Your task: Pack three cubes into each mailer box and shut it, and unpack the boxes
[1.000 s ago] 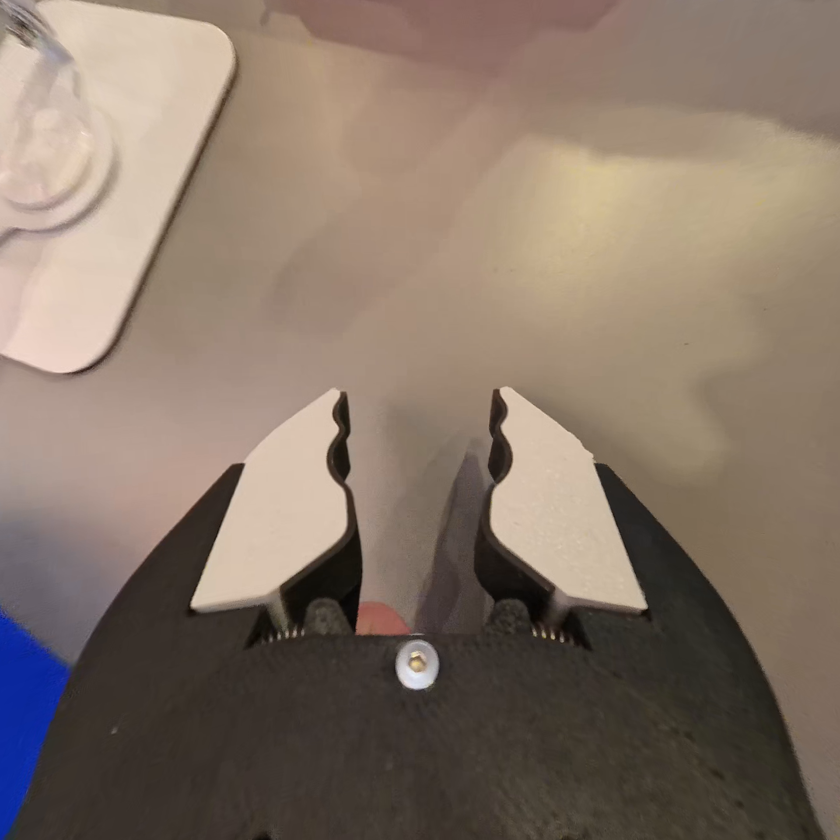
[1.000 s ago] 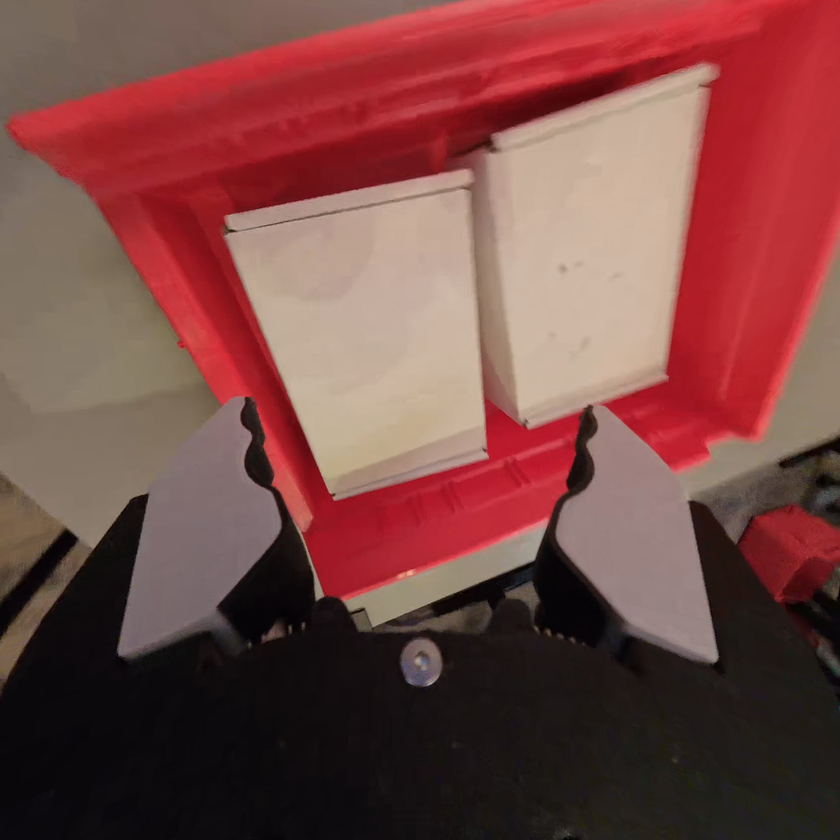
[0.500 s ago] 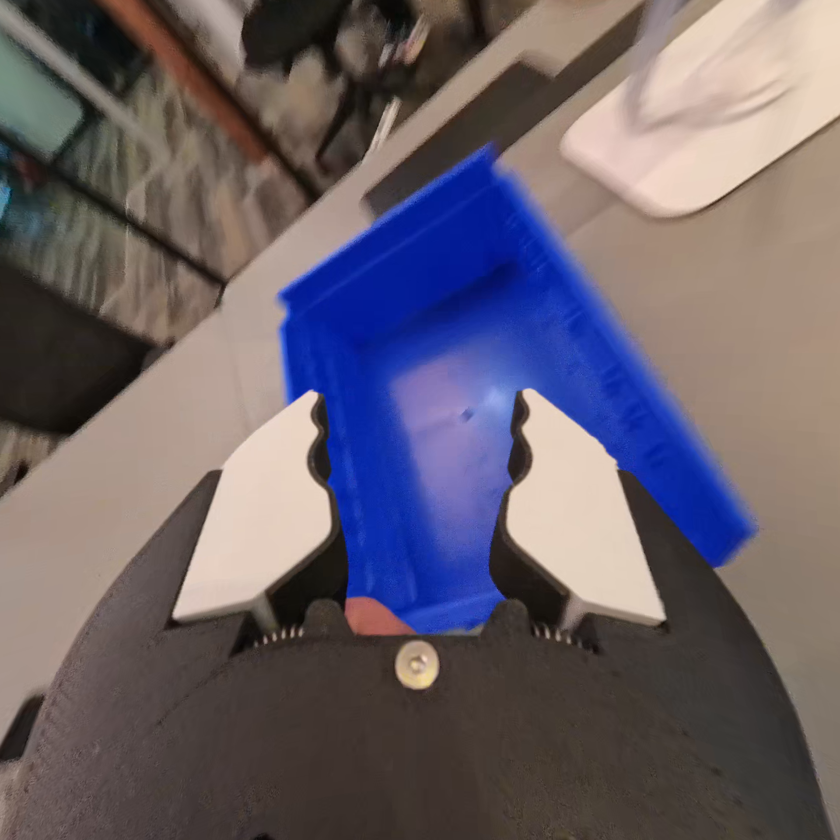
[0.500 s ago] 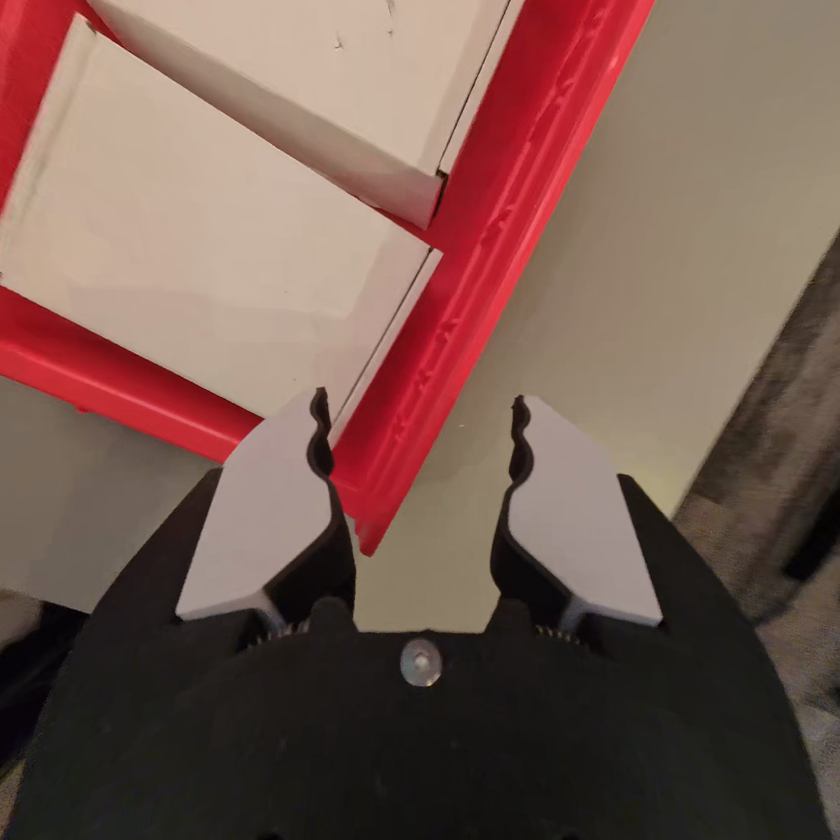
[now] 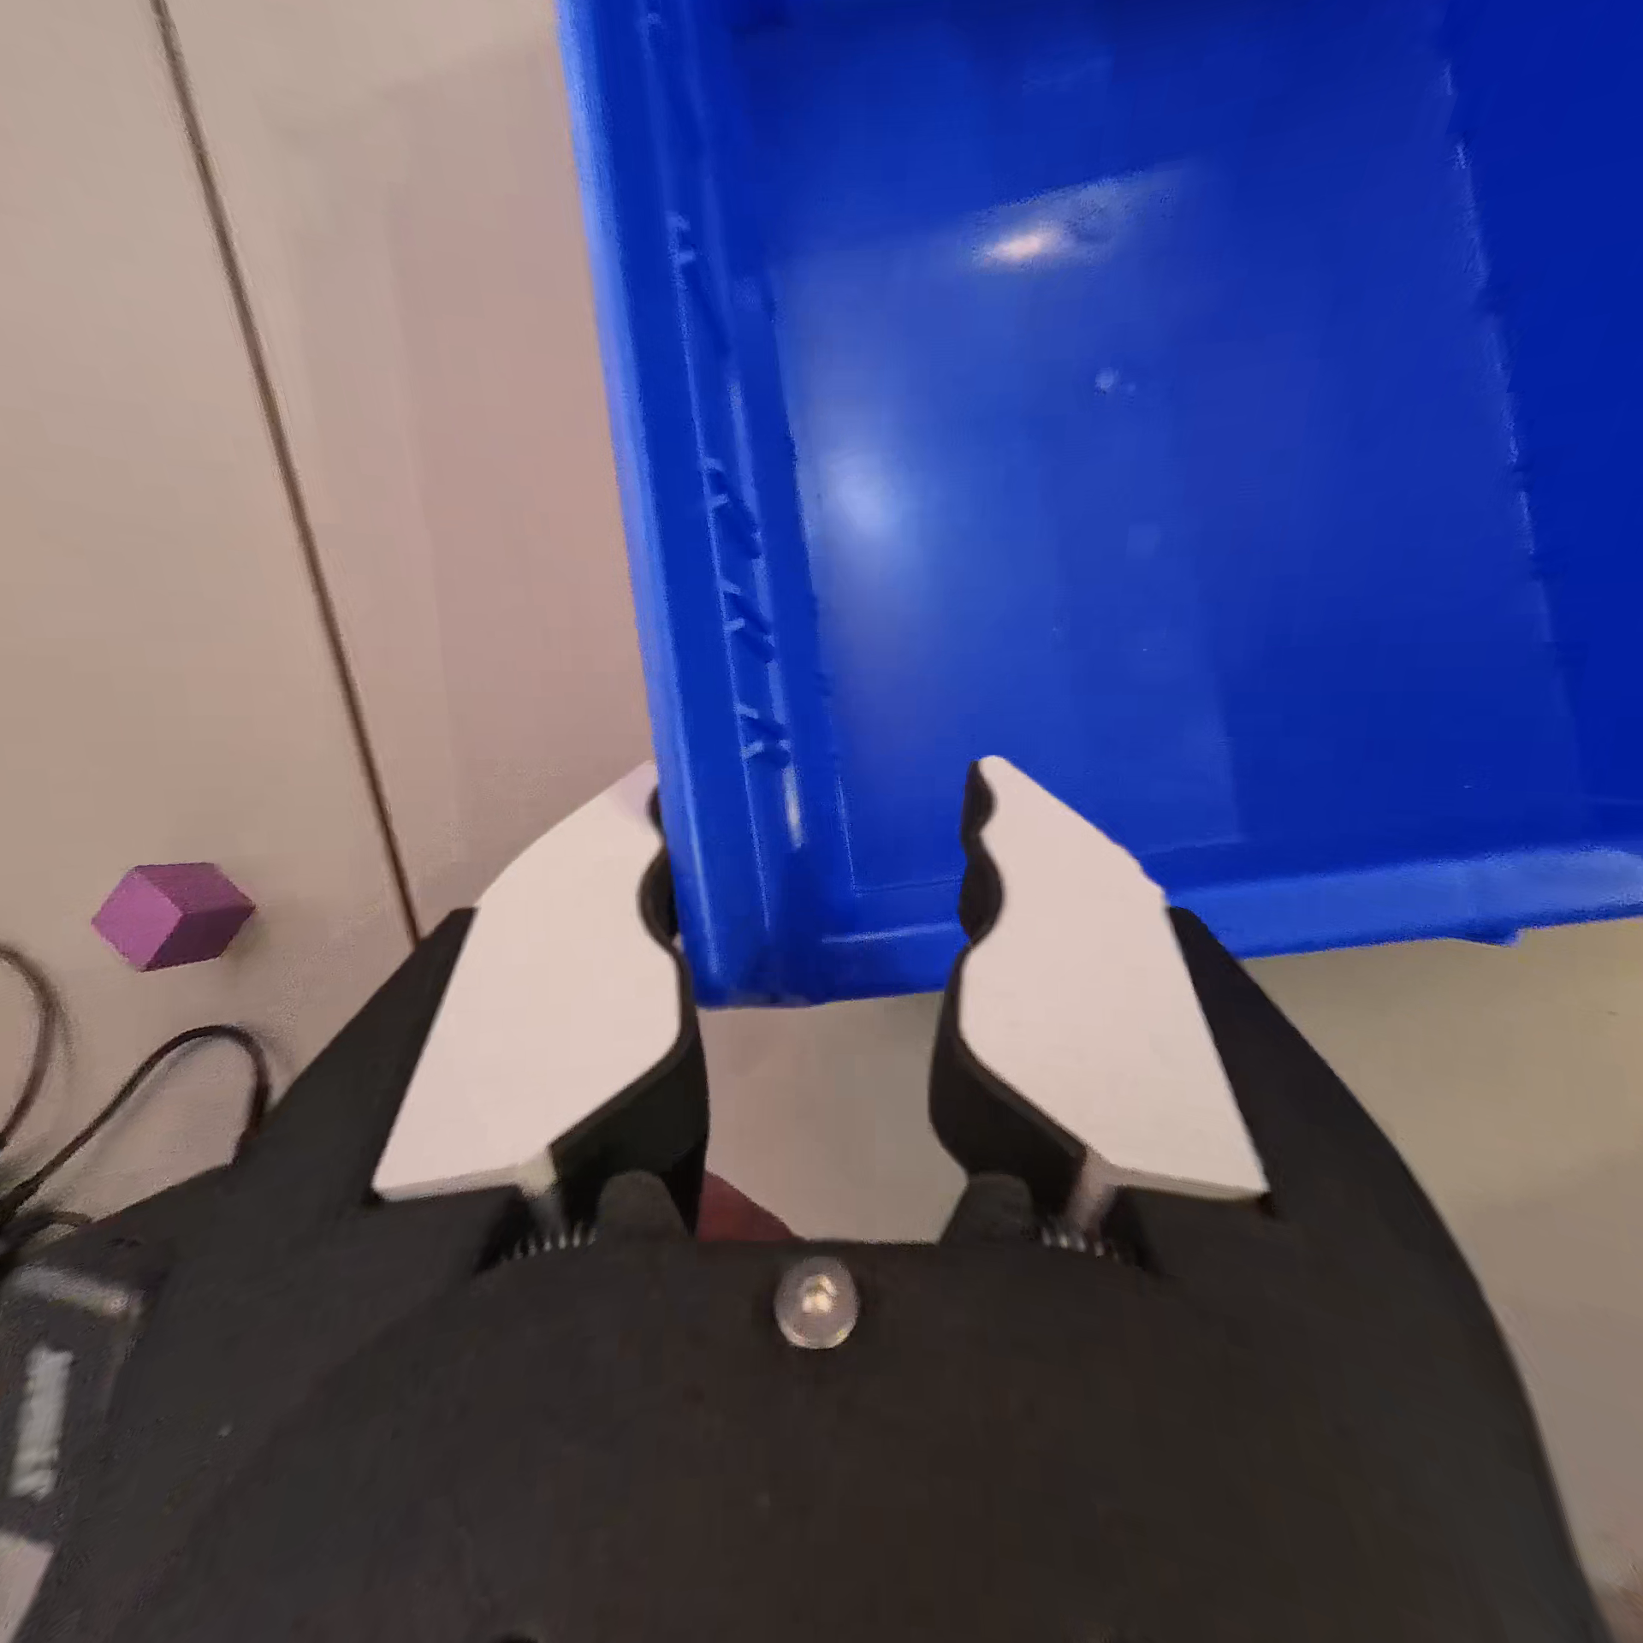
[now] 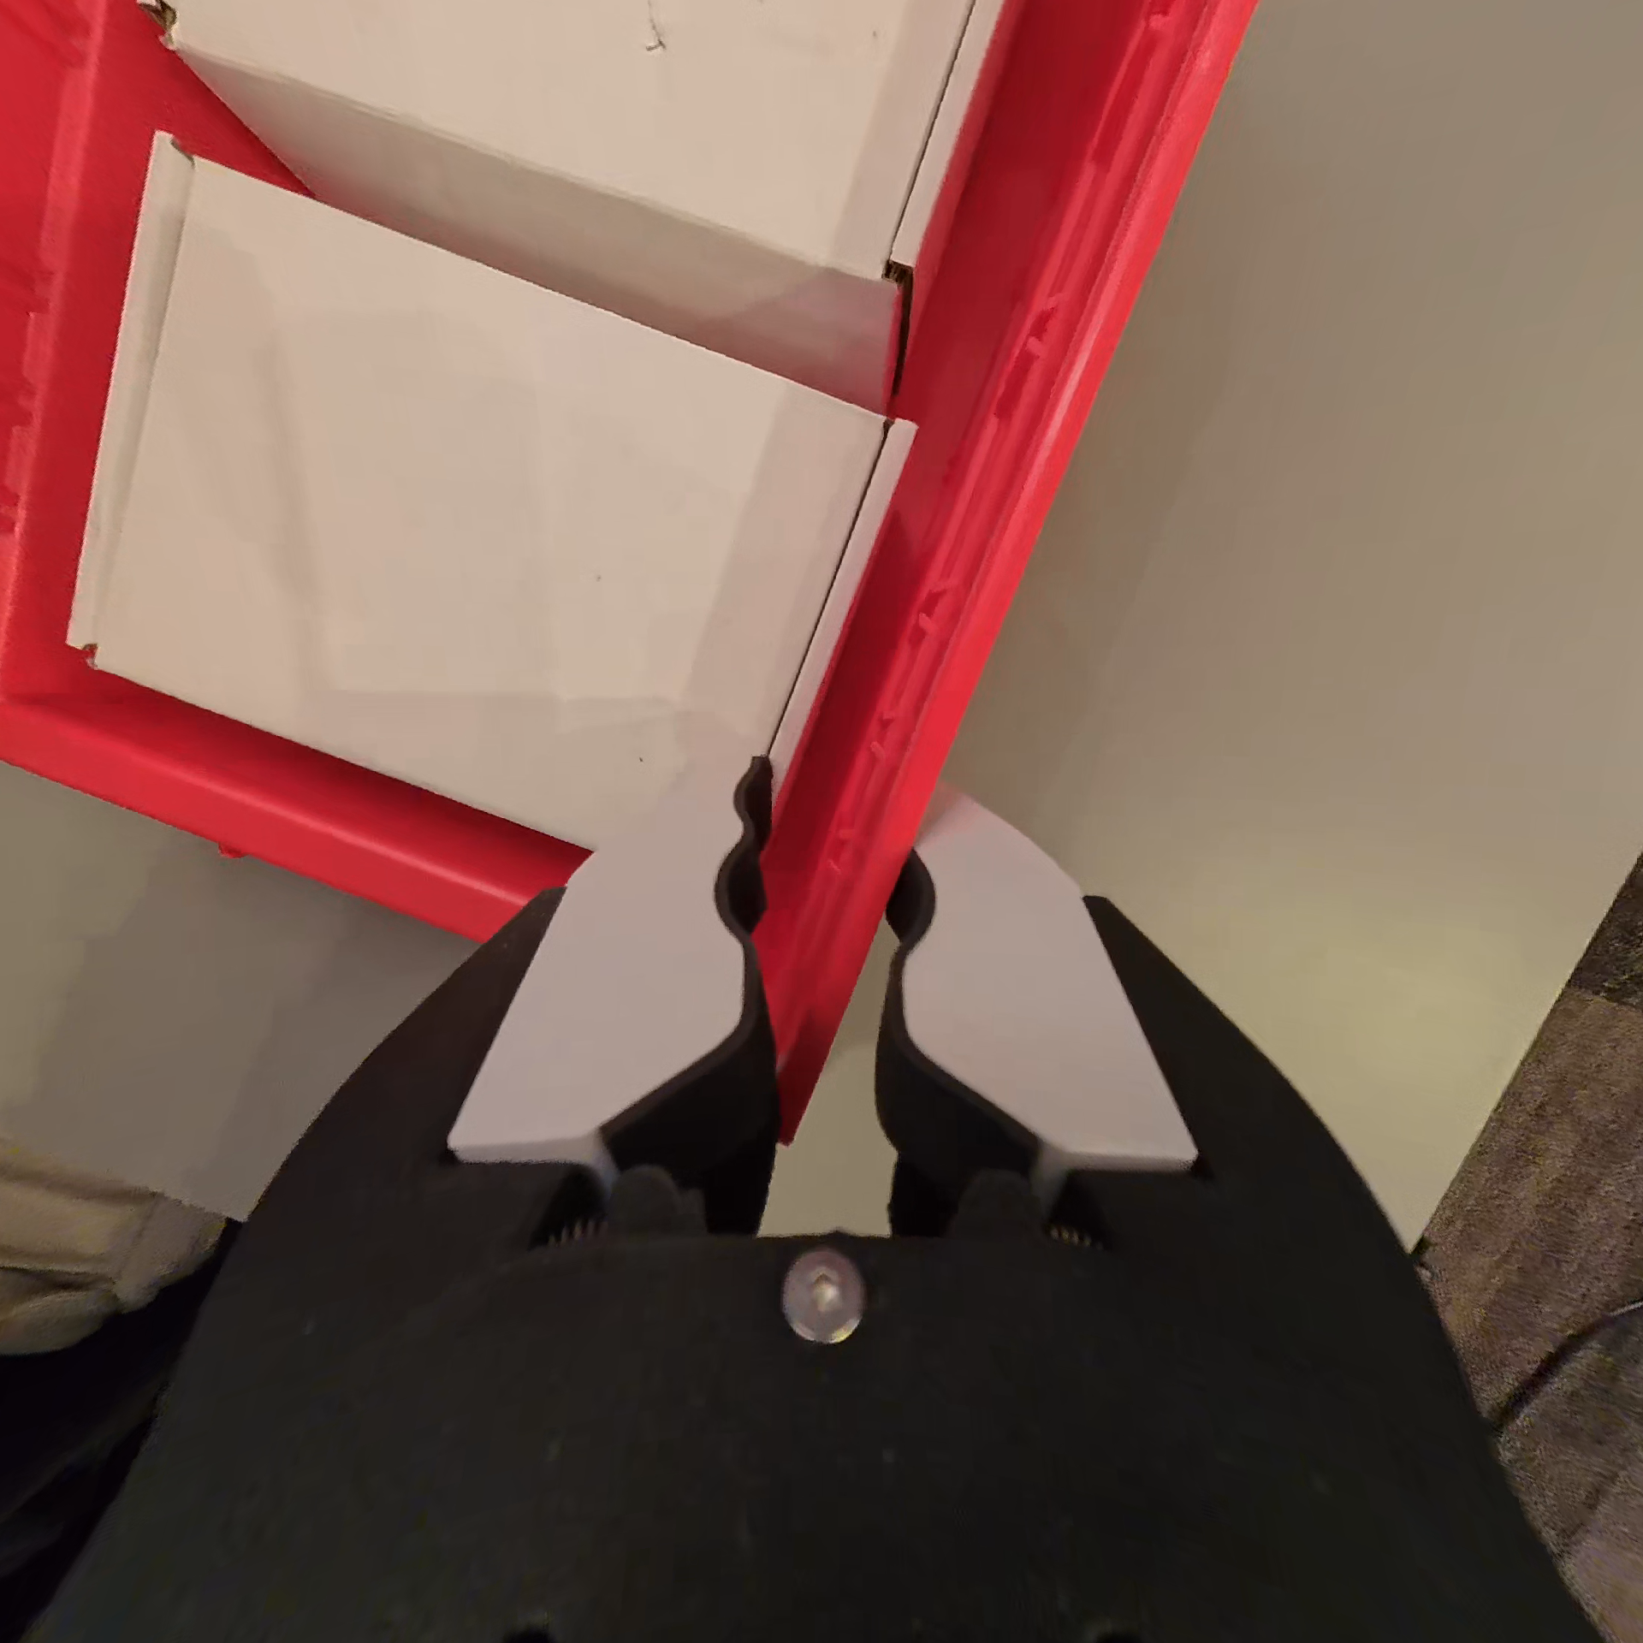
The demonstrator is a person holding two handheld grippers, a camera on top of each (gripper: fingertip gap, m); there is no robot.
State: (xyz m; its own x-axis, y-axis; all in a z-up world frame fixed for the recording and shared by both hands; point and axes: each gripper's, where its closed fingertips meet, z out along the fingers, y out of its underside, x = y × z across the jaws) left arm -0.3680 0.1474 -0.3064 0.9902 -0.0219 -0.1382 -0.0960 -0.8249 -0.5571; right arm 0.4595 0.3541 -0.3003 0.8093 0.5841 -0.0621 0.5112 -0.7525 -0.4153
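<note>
— Around the near left corner of the blue plastic bin [image 5: 1156,462], what is the left gripper [image 5: 813,853] doing?

— Its two white fingers [image 5: 1058,960] are spread apart and straddle the bin's left wall: one sits outside against it, the other over the inside. They have not closed on the wall, so the gripper holds nothing. What shows of the bin's floor is bare.

— Any cubes about?

— One small purple cube [image 5: 171,916] lies on the pale tabletop [image 5: 400,444], well to the left of the gripper, near some dark cables [image 5: 133,1093].

— And the right gripper [image 6: 831,853]?

— Narrowly parted, with the right wall of the red plastic tray [image 6: 996,498] between its fingers near the tray's near right corner. Whether it is actually pinching the wall, I cannot tell.

— Where are the mailer boxes?

— Two white cardboard mailer boxes lie shut inside the tray. The near box [image 6: 462,516] sits just left of the gripper's left finger, which overlaps its corner; the far box [image 6: 569,133] lies just beyond it, tilted.
</note>
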